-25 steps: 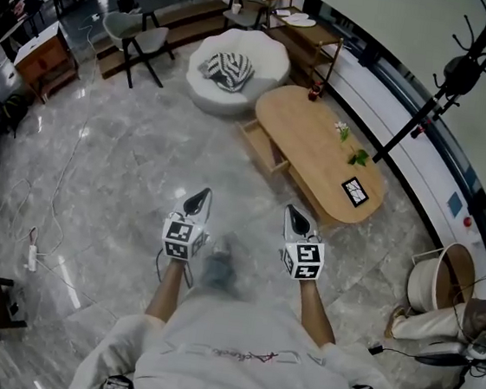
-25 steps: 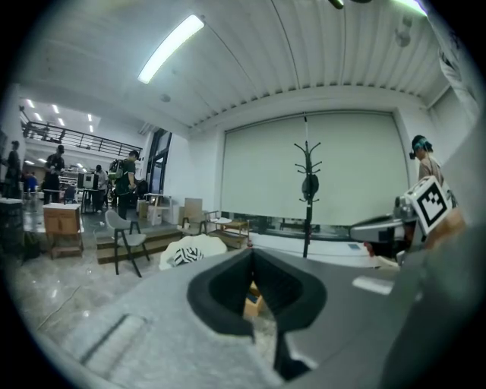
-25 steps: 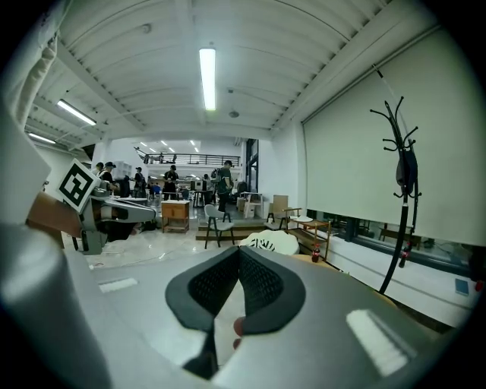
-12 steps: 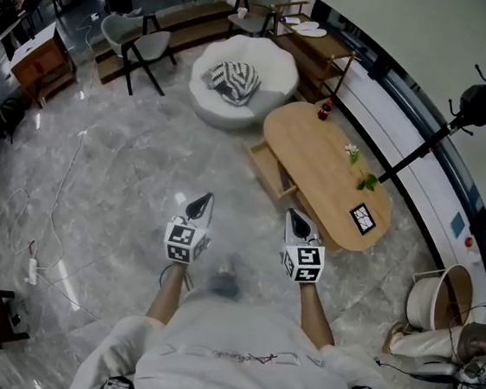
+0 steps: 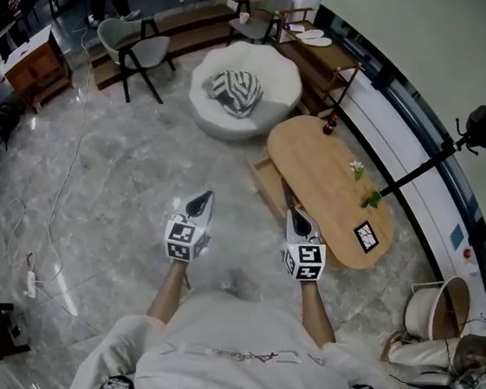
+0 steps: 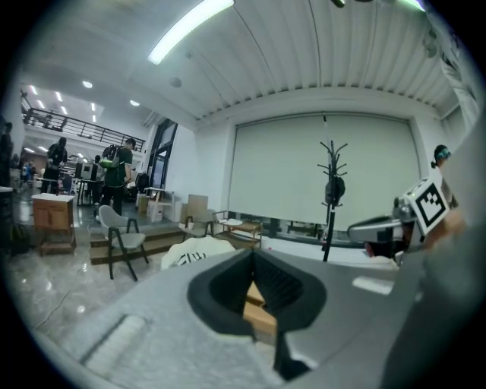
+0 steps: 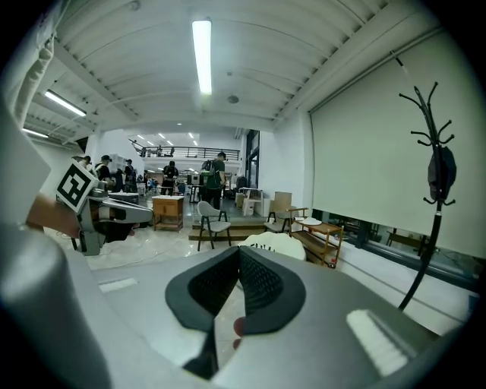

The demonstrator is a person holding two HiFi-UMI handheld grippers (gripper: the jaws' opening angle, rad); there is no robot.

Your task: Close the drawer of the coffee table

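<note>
The drawer (image 5: 267,185) hangs open from the long side of the oval coffee table (image 5: 325,179), jutting out over the grey floor on the side the person faces. The person stands a little short of it. Both claws are pressed together and carry nothing. The left gripper (image 5: 199,200) points over bare floor, well apart from the drawer. The right gripper (image 5: 300,224) is near the drawer's nearer end, and it looks apart from it.

I'd say the reach toward the drawer front is the step in hand. No pinch is needed. The shut tips can press flat on the middle of the front board, square to the table's side, so the drawer slides in straight. A push at one corner could skew and jam it. A gentle, steady shove should also spare the flower (image 5: 357,168) and the red bottle (image 5: 329,124) on top.
</note>
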